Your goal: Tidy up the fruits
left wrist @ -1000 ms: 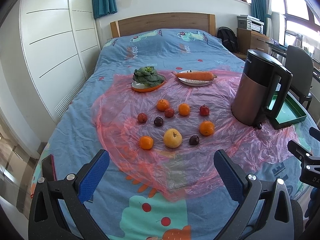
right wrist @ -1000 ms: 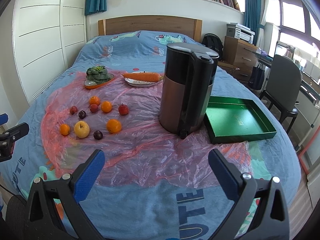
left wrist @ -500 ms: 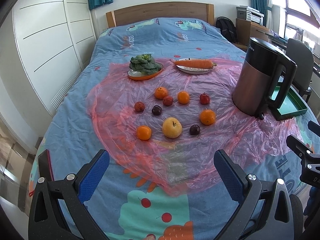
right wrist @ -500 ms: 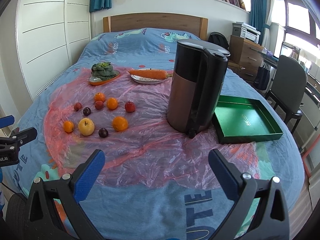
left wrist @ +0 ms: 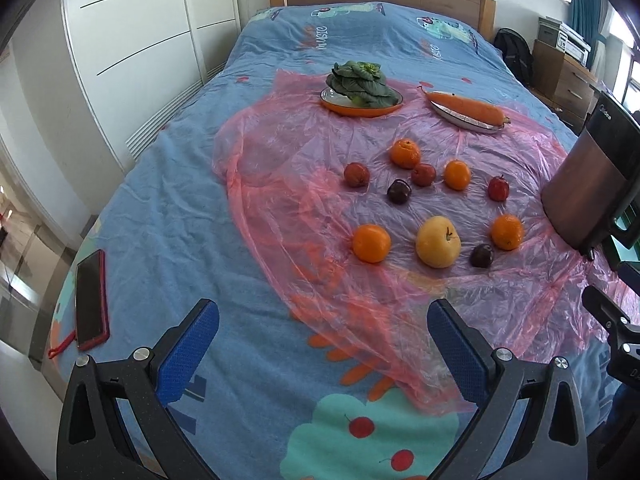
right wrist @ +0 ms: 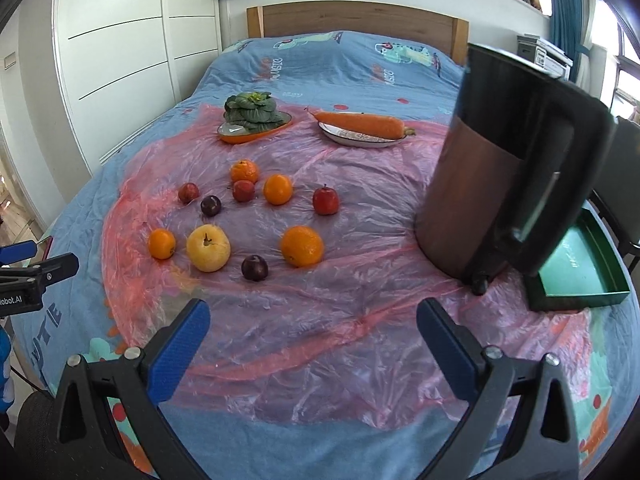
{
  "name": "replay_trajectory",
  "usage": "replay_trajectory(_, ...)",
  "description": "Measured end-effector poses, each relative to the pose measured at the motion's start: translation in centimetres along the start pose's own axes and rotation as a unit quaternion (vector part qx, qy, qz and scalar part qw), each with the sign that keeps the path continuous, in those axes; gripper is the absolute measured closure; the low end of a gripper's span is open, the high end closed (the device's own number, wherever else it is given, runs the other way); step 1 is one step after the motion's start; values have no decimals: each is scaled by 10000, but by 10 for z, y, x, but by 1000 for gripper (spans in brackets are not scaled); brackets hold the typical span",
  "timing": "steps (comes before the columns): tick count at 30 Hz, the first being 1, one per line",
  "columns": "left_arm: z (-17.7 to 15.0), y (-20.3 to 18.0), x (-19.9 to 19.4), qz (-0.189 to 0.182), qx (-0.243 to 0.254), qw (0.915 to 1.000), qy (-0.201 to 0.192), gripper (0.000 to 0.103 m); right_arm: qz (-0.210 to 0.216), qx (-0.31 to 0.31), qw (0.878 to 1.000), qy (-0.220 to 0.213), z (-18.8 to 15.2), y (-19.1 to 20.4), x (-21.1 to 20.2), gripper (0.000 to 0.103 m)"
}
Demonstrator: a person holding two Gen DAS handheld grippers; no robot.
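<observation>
nothing is being held: the left gripper (left wrist: 323, 328) and right gripper (right wrist: 313, 324) are being kept wide apart, empty. the fruits (right wrist: 208, 247) are lying loose on the pink plastic sheet (right wrist: 360, 288); the approach seems underway, so a first pick toward the green tray (right wrist: 580, 276) is probably being called for.

The left gripper (left wrist: 323, 330) hangs level with its blue-padded fingers (left wrist: 188, 350) spread wide and nothing between them. The right gripper (right wrist: 313, 326) is likewise wide apart and empty.
</observation>
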State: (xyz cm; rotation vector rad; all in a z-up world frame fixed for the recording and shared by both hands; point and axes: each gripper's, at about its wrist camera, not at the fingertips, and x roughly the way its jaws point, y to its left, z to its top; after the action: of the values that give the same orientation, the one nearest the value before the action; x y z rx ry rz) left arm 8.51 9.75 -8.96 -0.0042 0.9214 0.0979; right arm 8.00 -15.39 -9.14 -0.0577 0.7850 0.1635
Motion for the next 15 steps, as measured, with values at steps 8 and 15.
replay_trajectory(8,19,-27,47,-126,214,9995,179,8,223,22,9997,16,16,-2,49,0)
replay_trajectory(15,32,-26,93,-96,137,9990,403,21,361,93,9991,182,25,-8,90,0)
